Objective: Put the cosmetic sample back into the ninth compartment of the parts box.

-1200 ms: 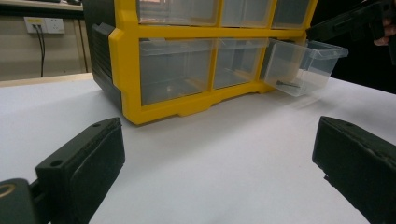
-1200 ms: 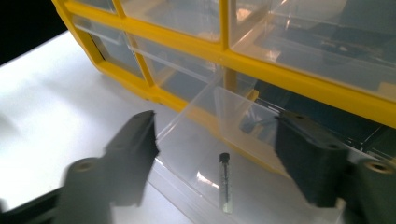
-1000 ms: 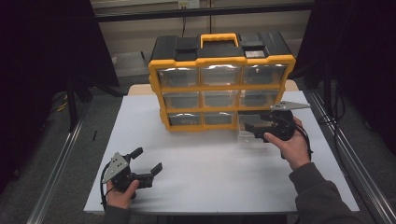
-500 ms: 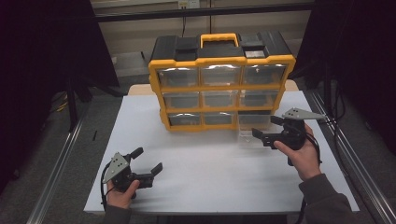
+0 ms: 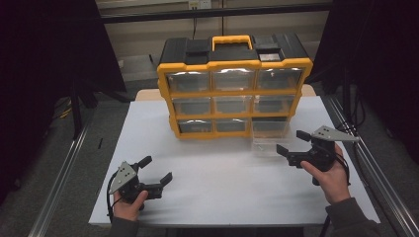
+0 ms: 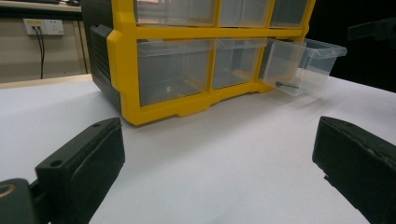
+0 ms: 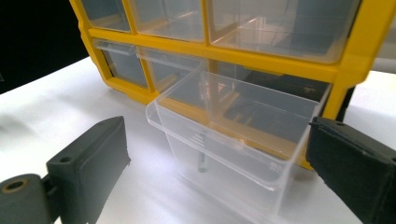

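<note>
Right claw just opening wide, empty, near clear drawer

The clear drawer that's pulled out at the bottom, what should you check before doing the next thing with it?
1. Clear drawer pulled out of the organizer: ok.
2. Right gripper open, its jaws just opening, nothing between them: ok.
3. Right gripper apart from the drawer: ok.
4. Small dark part lying inside the drawer: ok; what it is, cannot tell.
5. Left gripper open, low over the table: ok.
6. Drawer fully free of its slot: cannot tell.
</note>
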`<state>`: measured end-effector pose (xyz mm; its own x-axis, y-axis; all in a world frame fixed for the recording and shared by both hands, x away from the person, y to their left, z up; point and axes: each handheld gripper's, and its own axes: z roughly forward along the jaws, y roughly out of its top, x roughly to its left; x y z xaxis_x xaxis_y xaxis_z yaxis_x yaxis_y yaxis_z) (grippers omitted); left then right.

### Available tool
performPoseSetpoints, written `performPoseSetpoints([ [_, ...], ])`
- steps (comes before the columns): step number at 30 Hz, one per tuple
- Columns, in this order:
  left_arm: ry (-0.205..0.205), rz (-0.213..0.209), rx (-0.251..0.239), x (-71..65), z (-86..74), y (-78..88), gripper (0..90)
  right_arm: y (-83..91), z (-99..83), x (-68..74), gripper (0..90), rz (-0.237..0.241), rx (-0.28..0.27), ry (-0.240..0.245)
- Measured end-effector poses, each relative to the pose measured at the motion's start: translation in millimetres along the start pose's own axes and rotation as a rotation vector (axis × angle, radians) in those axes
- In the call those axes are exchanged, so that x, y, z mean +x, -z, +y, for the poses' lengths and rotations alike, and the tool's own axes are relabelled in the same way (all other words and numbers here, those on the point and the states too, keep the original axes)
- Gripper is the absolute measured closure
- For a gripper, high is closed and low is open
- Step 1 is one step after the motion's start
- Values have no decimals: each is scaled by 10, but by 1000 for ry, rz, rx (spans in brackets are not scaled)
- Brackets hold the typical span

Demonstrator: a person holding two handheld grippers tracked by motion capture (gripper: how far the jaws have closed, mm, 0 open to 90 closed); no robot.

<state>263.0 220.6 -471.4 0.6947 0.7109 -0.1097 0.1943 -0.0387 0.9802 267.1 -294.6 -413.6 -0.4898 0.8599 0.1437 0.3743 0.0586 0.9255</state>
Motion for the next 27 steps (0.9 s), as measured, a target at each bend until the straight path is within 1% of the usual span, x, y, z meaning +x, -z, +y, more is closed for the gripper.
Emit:
performPoseSetpoints([
  [2, 8, -5, 0, -6, -2, -4, 26, 27, -33, -11, 48, 1, 2, 8],
  [3, 2, 4, 0, -4, 0, 0, 26, 41, -48, -16, 46, -3, 0, 7],
  [4, -22, -9, 13, 14, 4, 12, 25, 54, -64, -26, 46, -5, -7, 6],
  [5, -20, 0, 15, 9, 7, 14, 25, 69, -81, -36, 46, -7, -8, 2],
  [9, -16, -7, 9, 16, 4, 11, 25, 112, -165, -77, 46, -18, -17, 3],
  [10, -16, -7, 9, 16, 4, 11, 25, 120, -182, -81, 46, -18, -18, -4],
  [12, -18, -7, 12, 14, 4, 11, 25, 135, -213, -96, 46, -20, -23, 3],
  [13, -18, -6, 14, 14, 3, 12, 25, 145, -225, -100, 46, -24, -26, -4],
  [17, -14, -7, 8, 12, 5, 12, 25, 175, -270, -119, 46, -25, -36, -3],
  [21, -16, -7, 10, 16, 2, 12, 25, 212, -316, -128, 37, -33, -51, -25],
  [22, -14, -7, 9, 12, 2, 11, 25, 219, -330, -133, 32, -34, -54, -25],
  [24, -23, -5, 14, 14, 4, 12, 25, 236, -361, -145, 34, -41, -57, -25],
  [27, -19, -5, 12, 10, 1, 13, 25, 258, -405, -166, 32, -49, -58, -33],
])
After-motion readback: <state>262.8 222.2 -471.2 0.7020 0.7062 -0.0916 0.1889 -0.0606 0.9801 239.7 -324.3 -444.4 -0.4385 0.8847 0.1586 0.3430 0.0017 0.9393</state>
